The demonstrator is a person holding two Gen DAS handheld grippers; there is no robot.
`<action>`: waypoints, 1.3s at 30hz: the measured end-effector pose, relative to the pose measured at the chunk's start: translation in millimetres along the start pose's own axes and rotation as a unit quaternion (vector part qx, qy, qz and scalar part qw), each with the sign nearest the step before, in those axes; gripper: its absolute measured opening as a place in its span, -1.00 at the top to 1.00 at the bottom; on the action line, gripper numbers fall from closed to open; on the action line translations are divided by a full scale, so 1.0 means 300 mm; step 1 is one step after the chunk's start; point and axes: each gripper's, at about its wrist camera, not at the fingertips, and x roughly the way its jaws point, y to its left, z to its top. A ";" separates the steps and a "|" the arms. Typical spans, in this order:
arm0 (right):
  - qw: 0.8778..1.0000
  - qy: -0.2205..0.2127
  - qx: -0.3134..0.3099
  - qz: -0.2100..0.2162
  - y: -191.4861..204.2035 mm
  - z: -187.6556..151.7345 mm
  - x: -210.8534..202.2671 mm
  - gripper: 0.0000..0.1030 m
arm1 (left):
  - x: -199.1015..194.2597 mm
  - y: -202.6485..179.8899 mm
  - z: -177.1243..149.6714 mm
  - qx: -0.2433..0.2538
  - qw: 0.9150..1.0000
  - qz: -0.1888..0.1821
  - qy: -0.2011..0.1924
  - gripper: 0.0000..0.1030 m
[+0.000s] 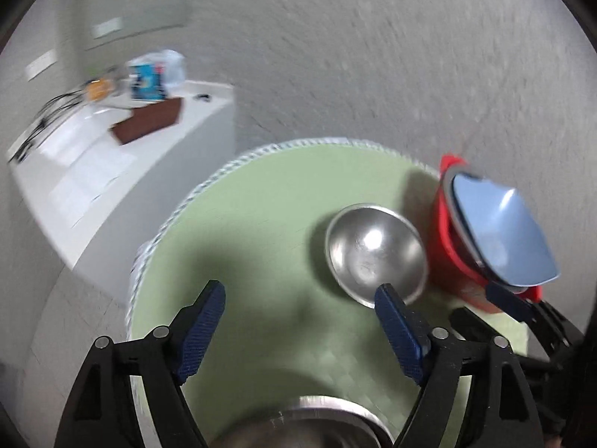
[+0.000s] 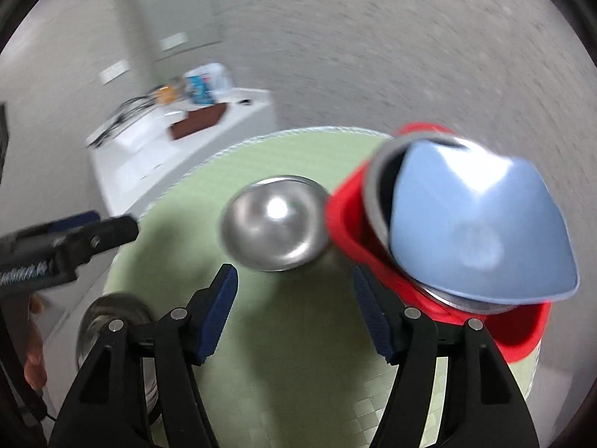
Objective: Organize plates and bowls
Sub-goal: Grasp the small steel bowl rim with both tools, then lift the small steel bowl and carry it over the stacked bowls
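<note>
A: Item one, steel bowl (image 1: 377, 252)?
B: Loose on the green mat (image 1: 261, 246) of the round desk, touching the red rack (image 1: 446, 239), where a blue plate (image 1: 500, 231) leans on edge.
A: Item two, left gripper (image 1: 298, 330)?
B: Fingers spread, empty, angled down above a second steel bowl (image 1: 304, 423).
A: Right gripper (image 2: 294, 315)?
B: Spread, empty, just short of the loose bowl and rack.
A: Step?
B: Likely between placements; next calls for pinching a bowl rim.

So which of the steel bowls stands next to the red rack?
The steel bowl mid-table, beside the red rack; the other steel bowl sits at the near edge.
</note>
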 end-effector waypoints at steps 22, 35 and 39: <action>0.988 0.021 0.145 -0.041 -0.025 0.004 0.226 -0.34 | 0.485 -0.011 0.185 0.123 0.976 -0.109 0.145 0.72; 0.990 0.045 0.121 0.052 0.018 0.032 0.223 0.59 | 0.262 0.059 0.128 0.091 0.989 -0.083 0.079 0.79; 0.993 0.021 0.076 0.086 0.054 0.067 0.123 0.59 | 0.094 0.064 0.095 0.059 0.996 -0.056 0.032 0.79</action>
